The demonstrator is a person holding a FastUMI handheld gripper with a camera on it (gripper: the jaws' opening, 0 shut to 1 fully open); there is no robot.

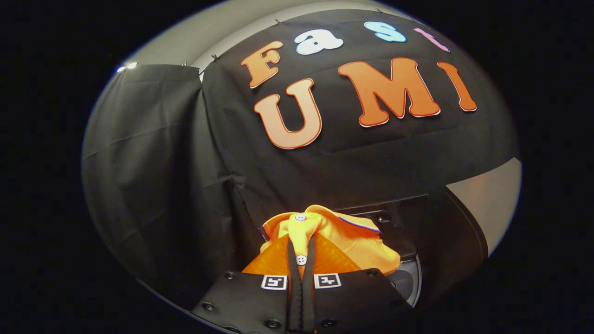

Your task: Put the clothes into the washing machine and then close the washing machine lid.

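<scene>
My claw (301,253) is clamped on the orange shirt's (343,241) button placket, holding it above the dark washing machine (417,241), so dropping it in and closing the lid remain.

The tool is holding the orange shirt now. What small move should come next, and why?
Probably carry the orange shirt a little forward and lower it toward the dark washing machine just beyond. The tool looks shut on the shirt's buttoned strip, with the cloth bunched ahead of its fingers, so the grasp seems done. The machine's opening is mostly hidden behind the shirt, so move slowly.
</scene>
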